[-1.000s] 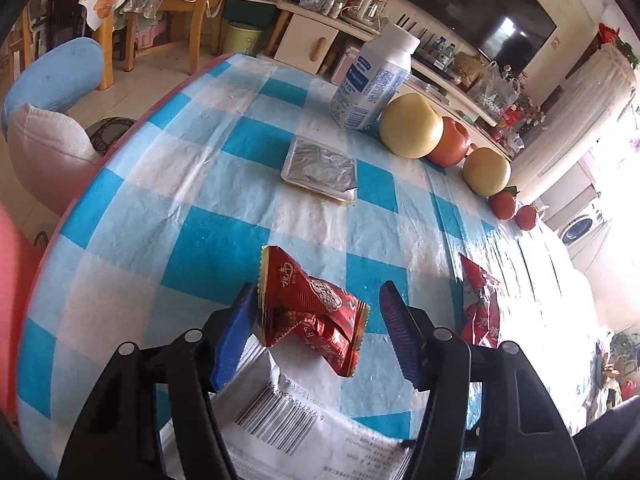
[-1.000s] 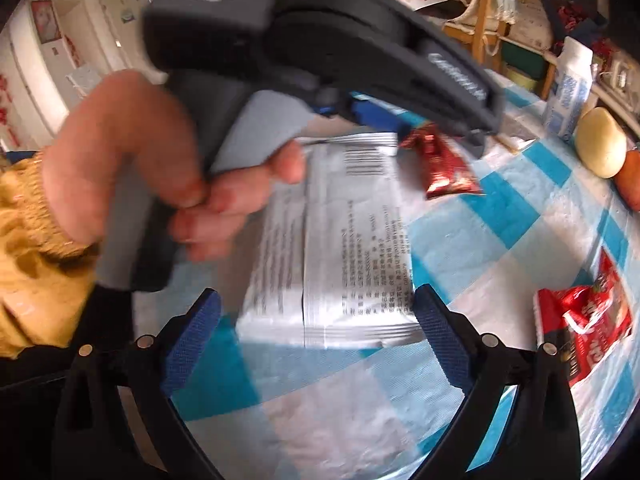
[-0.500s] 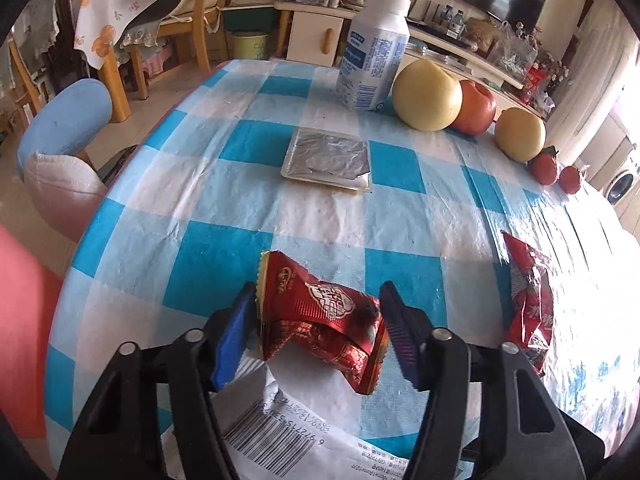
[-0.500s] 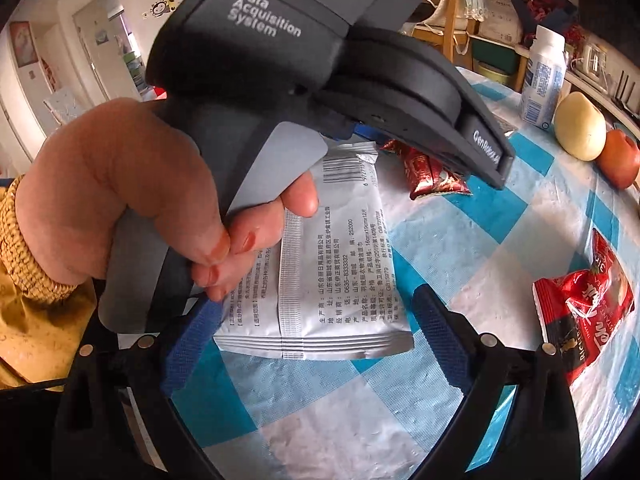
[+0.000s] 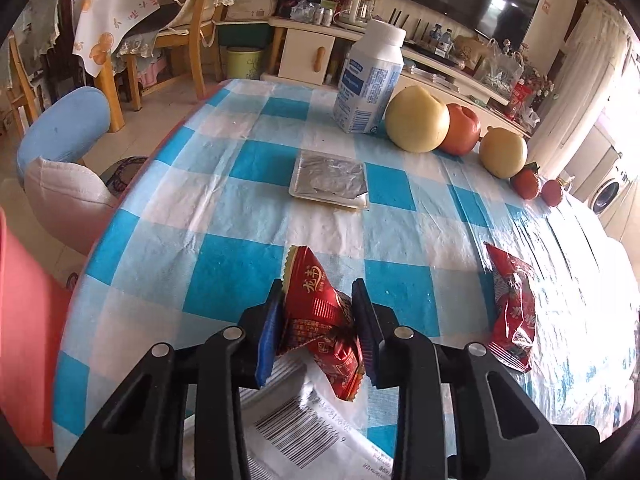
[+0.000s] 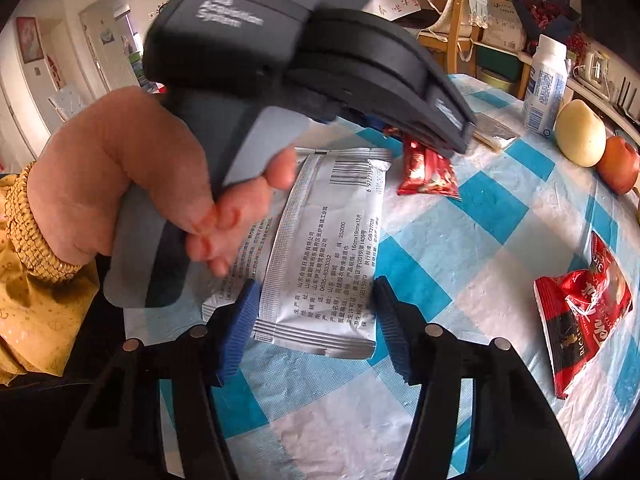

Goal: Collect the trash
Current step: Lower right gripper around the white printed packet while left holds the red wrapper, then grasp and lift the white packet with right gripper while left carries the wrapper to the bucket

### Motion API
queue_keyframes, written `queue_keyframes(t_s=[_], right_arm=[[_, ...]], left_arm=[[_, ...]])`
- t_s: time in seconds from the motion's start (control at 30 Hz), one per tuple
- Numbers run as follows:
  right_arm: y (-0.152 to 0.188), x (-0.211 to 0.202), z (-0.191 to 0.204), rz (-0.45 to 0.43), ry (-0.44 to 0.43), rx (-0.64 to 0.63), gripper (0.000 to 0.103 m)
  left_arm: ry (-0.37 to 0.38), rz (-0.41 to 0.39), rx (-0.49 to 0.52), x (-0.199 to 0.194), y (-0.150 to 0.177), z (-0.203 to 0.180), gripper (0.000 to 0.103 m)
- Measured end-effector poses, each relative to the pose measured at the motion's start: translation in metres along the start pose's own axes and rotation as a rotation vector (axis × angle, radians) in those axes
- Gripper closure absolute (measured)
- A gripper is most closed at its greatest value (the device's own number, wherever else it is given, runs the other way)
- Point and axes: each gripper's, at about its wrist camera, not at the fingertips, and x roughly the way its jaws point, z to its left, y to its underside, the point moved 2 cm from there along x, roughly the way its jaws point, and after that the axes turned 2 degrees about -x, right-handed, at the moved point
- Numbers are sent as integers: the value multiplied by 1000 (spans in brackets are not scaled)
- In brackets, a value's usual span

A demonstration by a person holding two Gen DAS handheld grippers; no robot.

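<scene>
The left gripper [image 5: 318, 330] is clamped on a small red snack wrapper [image 5: 320, 326], its blue pads pressing the crumpled foil from both sides; the wrapper's upper corner sticks out past the fingertips, and its lower end hangs just over the barcoded end of a white sachet [image 5: 304, 432] lying on the blue-and-white checked tablecloth [image 5: 224, 216]; in the right wrist view the same left gripper [image 6: 404, 136] shows from the side, held in the person's left hand [image 6: 132, 184], with the red snack wrapper [image 6: 428, 168] drooping from its tip above the table; the right gripper [image 6: 316, 324] has its jaws apart, one pad on each side of the near end of the white sachet [image 6: 320, 248], and whether the pads touch its edges cannot be told; a second red wrapper [image 5: 510, 312] lies flat on the cloth off to the right, well apart from both grippers [image 6: 580, 308]; farther back sit a flat silver foil packet [image 5: 330, 178], a white bottle [image 5: 370, 80], and a row of yellow and red fruit [image 5: 416, 120]
</scene>
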Motion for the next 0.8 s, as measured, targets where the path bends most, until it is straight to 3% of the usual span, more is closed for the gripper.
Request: queue_keyframes(t_s=[0.13, 0.27, 0.4, 0.8], right_arm=[[2, -2, -2, 0, 2, 8, 43], [2, 1, 7, 12, -2, -8, 22], [0, 11, 16, 24, 48, -21, 14], [-27, 29, 19, 37, 116, 138, 7]], left_arm=[[14, -20, -19, -11, 0, 11, 69], [33, -45, -44, -25, -1, 22, 69], [53, -70, -71, -36, -3, 31, 69], [60, -131, -139, -60, -6, 60, 69]])
